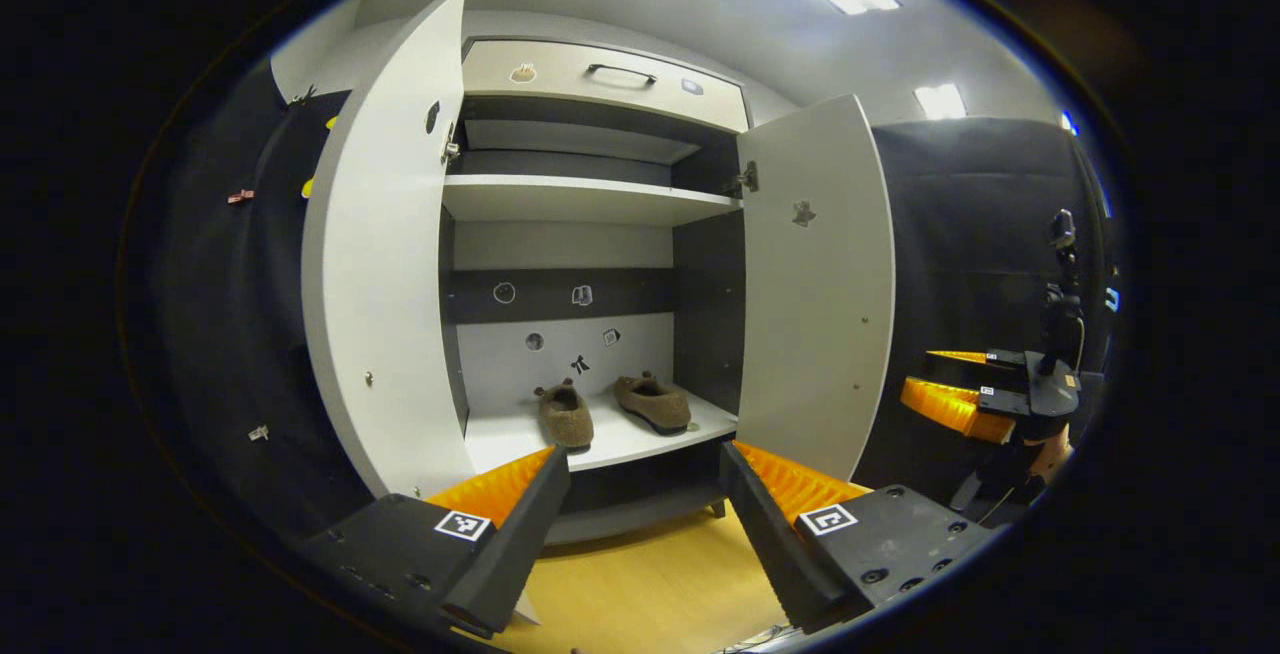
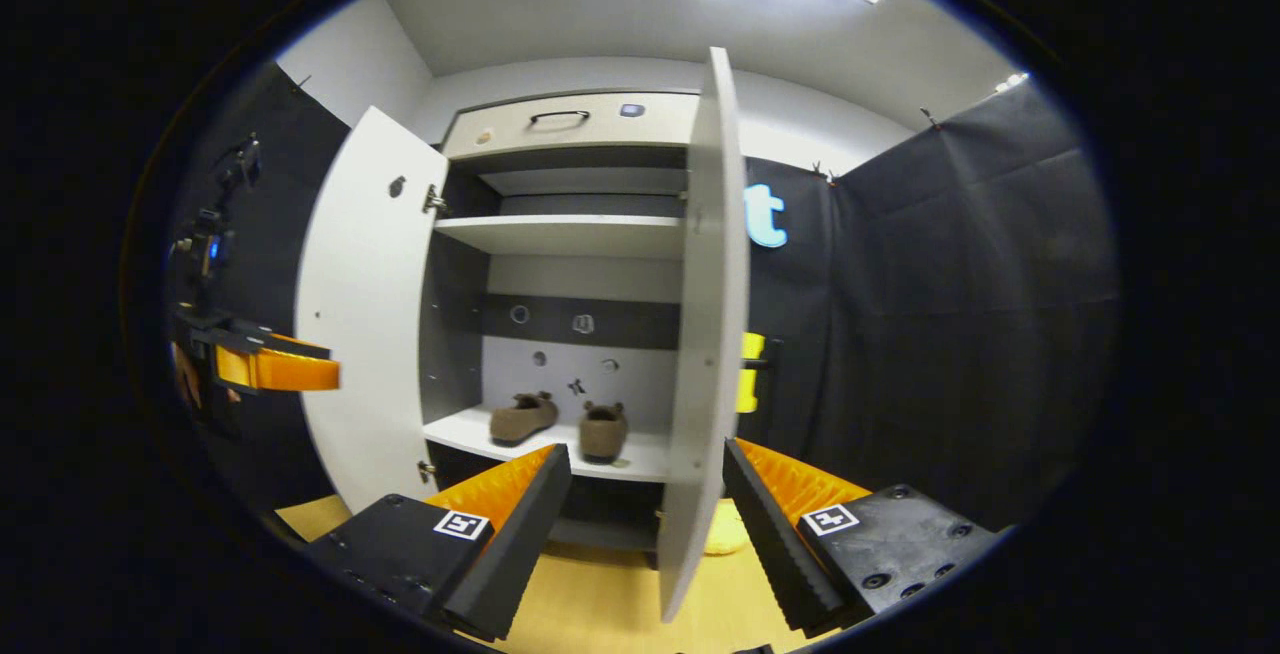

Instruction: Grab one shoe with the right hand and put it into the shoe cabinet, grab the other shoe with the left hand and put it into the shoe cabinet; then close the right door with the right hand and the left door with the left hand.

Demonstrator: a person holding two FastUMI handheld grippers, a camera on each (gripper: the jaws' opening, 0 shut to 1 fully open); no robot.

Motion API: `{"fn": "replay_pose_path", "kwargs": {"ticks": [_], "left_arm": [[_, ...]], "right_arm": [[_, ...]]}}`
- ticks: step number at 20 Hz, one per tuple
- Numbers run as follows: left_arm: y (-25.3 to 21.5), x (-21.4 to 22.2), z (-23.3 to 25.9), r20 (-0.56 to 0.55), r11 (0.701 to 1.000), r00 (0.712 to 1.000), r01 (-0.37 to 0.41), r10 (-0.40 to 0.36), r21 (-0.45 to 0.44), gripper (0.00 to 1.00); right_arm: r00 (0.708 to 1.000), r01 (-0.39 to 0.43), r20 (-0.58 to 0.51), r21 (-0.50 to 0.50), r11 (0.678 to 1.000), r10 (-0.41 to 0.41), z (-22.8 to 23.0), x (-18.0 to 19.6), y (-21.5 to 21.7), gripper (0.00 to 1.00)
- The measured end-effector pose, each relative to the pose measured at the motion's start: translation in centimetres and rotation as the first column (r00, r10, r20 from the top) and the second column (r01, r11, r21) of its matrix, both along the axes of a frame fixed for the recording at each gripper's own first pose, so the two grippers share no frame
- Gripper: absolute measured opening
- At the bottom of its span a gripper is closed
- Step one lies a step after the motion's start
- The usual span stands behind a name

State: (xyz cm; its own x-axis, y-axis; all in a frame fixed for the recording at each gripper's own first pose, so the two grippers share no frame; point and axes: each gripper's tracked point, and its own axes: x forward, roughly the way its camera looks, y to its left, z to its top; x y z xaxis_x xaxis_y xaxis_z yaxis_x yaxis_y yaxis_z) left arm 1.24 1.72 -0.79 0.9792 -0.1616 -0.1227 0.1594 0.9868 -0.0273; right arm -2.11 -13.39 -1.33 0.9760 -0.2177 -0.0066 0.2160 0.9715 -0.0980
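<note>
Both grippers, left (image 1: 645, 494) and right (image 2: 645, 494), are level before the white shoe cabinet (image 1: 600, 199), fingers wide, holding nothing. Two brown fuzzy slippers (image 1: 566, 415) (image 1: 653, 402) lie side by side on its lowest shelf, long axes running near-to-far; both doors (image 1: 385, 264) (image 1: 815, 284) open.

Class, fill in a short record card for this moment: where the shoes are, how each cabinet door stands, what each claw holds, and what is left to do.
shoes: two brown shoes side by side on the lower shelf
left door: open
right door: open
left claw: open, empty
right claw: open, empty, in front of the right door's edge
left to do: close both doors
</note>
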Motion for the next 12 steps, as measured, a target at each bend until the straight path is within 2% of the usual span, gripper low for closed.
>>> {"fn": "replay_pose_path", "kwargs": {"ticks": [2, 5, 6, 12], "left_arm": [[0.3, -0.8, 0.2, -0.003, 0.999, 1.000, -0.011, 0.011, -0.032, 0.96], [0.8, -1.1, 0.5, -0.002, 0.998, 0.999, -0.051, 0.051, -0.036, 0.96], [1.2, -1.2, 0.7, -0.001, 0.997, 0.997, -0.077, 0.077, -0.028, 0.99], [2.0, -1.0, 1.1, 0.009, 0.968, 0.969, -0.248, 0.249, -0.043, 0.98]], "right_arm": [[0.999, 0.034, 0.001, -0.019, 0.999, -0.034, 0.3, -0.2, -2.8, 0.97], [0.999, 0.034, -0.013, -0.002, 0.999, -0.034, -0.1, 1.9, -6.4, 0.98], [1.000, 0.027, -0.012, 0.014, 1.000, -0.027, -0.1, 2.8, -7.4, 0.97], [0.991, -0.130, -0.010, 0.096, 0.987, 0.132, -1.3, 6.9, -9.6, 0.98]]}}
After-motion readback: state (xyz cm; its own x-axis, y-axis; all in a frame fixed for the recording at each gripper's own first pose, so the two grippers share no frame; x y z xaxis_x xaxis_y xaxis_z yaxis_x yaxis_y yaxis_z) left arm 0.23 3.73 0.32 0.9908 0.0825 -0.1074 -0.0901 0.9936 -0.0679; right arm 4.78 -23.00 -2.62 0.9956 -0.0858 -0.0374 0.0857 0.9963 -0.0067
